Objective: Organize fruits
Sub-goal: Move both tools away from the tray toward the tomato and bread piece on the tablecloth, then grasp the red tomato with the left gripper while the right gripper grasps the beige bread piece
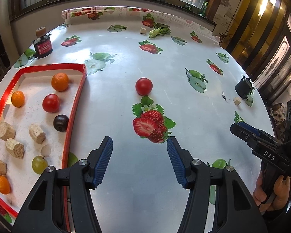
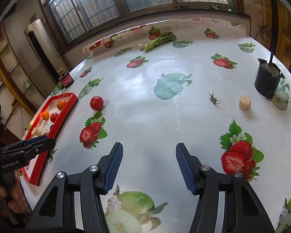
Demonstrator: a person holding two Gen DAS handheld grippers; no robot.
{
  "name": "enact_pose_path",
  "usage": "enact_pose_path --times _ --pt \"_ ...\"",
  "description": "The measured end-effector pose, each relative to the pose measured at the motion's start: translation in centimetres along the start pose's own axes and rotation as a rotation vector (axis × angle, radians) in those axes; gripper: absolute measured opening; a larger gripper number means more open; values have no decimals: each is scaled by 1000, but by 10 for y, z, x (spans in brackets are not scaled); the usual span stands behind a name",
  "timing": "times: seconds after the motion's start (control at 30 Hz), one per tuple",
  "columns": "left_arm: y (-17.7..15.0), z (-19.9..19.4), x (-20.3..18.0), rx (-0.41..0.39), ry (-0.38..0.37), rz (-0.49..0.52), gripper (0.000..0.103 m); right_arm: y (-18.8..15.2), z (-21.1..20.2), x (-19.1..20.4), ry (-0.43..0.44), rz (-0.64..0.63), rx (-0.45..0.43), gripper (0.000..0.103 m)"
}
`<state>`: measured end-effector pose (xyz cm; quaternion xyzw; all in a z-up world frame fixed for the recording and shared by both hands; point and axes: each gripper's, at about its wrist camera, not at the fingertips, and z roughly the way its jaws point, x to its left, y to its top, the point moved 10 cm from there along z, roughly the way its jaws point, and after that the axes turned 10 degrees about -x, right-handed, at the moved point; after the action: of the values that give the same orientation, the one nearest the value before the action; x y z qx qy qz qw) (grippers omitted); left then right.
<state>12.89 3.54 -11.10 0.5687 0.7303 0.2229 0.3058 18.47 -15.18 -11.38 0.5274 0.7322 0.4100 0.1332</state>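
The left gripper (image 1: 139,143) is held over the bare tablecloth (image 1: 126,62) with its blue-padded jaws spread apart and nothing between them. The right gripper (image 2: 149,153) is likewise held above the cloth, jaws parted and empty; it is also seen at the right edge of the left wrist view, gripped by a hand (image 1: 271,192).

Just ahead of the left gripper, beyond a printed strawberry, a loose red tomato (image 1: 144,86) is seen lying on the cloth, near the right wall of the red tray (image 1: 75,104) but outside it. Inside the tray a larger orange (image 1: 60,82), a smaller orange (image 1: 17,98), a second tomato (image 1: 51,103), a dark plum (image 1: 61,122), a green grape (image 1: 39,164) and a third orange (image 1: 2,184) are laid, together with several cork-like cylinders (image 1: 36,133).

Farther out, a small insect-like object (image 2: 213,99) and a lone pale cylinder (image 2: 244,102) are found on the cloth, near a black cup-shaped container (image 2: 267,77). A leafy green vegetable (image 2: 159,39) is placed at the far edge, and a dark jar with a red label (image 1: 43,47) stands beyond the tray.
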Motion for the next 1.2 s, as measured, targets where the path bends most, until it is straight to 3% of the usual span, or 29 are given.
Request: enact_pose_path --times 0.33,0.8,0.87,0.93,1.0,1.2 --pt "18 41 -15 31 1 23 57 11 -1 -71 -110 53 -11 59" --pt "49 107 -8 47 46 30 57 46 43 -141 -272 52 -13 58" --pt "50 113 -10 38 36 45 56 49 51 -142 -278 31 -6 54" --pt "53 114 -10 22 42 69 35 49 56 -143 -308 -5 -4 36" --pt "54 115 -10 30 26 67 28 48 56 -140 -315 -21 -10 25" --pt "44 103 -13 35 11 75 28 45 45 -125 -266 3 -26 25"
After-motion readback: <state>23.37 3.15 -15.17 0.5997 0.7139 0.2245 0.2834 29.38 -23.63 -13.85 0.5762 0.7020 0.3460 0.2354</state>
